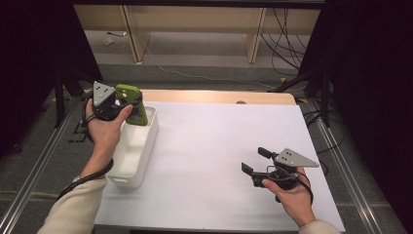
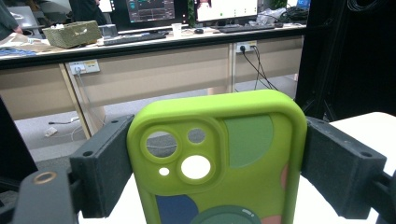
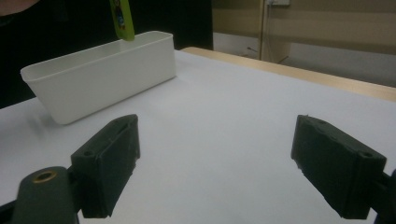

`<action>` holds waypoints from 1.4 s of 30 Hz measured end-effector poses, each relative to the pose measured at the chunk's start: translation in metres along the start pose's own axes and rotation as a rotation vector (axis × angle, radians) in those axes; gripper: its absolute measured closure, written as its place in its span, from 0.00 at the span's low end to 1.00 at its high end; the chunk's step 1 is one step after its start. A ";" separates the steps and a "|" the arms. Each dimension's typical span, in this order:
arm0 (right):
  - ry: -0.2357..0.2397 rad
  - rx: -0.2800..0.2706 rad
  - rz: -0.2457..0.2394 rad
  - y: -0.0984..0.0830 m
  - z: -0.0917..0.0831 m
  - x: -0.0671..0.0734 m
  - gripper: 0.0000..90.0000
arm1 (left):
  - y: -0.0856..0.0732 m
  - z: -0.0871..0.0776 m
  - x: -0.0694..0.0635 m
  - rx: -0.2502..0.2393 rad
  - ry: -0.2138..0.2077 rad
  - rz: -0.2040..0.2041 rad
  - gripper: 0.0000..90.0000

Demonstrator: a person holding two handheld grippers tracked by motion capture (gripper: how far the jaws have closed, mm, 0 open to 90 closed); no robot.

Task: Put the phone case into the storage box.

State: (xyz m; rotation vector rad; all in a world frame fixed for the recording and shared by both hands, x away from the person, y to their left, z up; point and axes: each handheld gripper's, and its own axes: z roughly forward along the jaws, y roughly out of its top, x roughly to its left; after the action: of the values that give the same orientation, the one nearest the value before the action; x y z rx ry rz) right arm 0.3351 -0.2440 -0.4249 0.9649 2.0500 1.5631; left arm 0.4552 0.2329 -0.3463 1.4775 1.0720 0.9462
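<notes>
A lime-green phone case (image 1: 133,104) with coloured patches stands upright above the far end of a white oblong bin (image 1: 146,145) at the table's left. My left gripper (image 1: 127,103) is shut on it. In the left gripper view the two black jaws press on the case's (image 2: 219,158) side edges, camera cutouts uppermost. My right gripper (image 1: 254,160) rests low over the white table near the front right, open with nothing between its fingers. In the right gripper view, that gripper (image 3: 215,158) faces the bin (image 3: 107,79), with the case (image 3: 122,18) hanging over its far end.
The white table sheet (image 1: 219,146) stretches between bin and right hand, with a wooden edge (image 1: 219,96) at the far side. Metal rails (image 1: 341,161) flank the table. Cables (image 1: 287,44) lie on the floor beyond. A desk with monitors (image 2: 149,9) stands further off.
</notes>
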 end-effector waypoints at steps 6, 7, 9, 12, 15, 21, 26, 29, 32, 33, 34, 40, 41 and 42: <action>0.001 0.000 0.001 0.000 0.000 0.000 0.18 | -0.001 0.003 0.000 0.003 -0.001 -0.002 0.16; 0.001 0.000 0.001 0.000 0.000 0.000 0.18 | -0.001 0.004 0.000 0.006 -0.001 -0.001 0.16; 0.001 0.002 0.000 0.000 0.000 0.000 0.18 | -0.001 0.004 0.001 0.005 0.000 -0.003 0.16; 0.001 0.005 -0.001 0.000 0.000 0.000 0.18 | -0.002 0.005 0.001 0.007 -0.001 -0.005 0.16; 0.001 0.005 0.000 0.000 0.000 0.000 0.18 | -0.002 0.007 0.001 0.007 -0.001 -0.006 0.16; 0.001 0.003 0.002 0.000 0.000 0.000 0.18 | -0.002 0.009 0.001 0.010 -0.005 -0.007 0.16; 0.001 0.001 0.004 0.000 -0.001 0.000 0.18 | -0.002 0.012 0.001 0.010 -0.006 -0.011 0.16; 0.001 0.001 0.004 0.000 -0.001 0.000 0.18 | -0.003 0.013 0.002 0.012 -0.007 -0.012 0.16; 0.001 0.003 0.004 0.000 -0.001 -0.001 0.18 | -0.003 0.014 0.004 0.013 -0.006 -0.016 0.16; 0.001 0.003 0.004 0.000 -0.001 -0.001 0.18 | -0.003 0.015 0.004 0.014 -0.005 -0.016 0.16; 0.001 0.002 0.003 0.000 -0.001 -0.001 0.18 | -0.003 0.015 0.005 0.014 -0.004 -0.017 0.16; 0.001 0.003 0.004 0.000 -0.001 -0.001 0.18 | -0.004 0.018 0.006 0.019 -0.005 -0.015 0.16; 0.001 0.002 0.004 0.000 -0.001 -0.001 0.18 | -0.004 0.018 0.006 0.018 -0.004 -0.016 0.16; 0.001 0.001 0.004 0.000 -0.001 -0.001 0.18 | -0.003 0.019 0.006 0.019 -0.004 -0.016 0.16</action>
State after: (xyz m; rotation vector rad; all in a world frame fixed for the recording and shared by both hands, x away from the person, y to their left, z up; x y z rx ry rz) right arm 0.3349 -0.2449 -0.4252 0.9691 2.0507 1.5656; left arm 0.4742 0.2338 -0.3525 1.4834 1.0909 0.9243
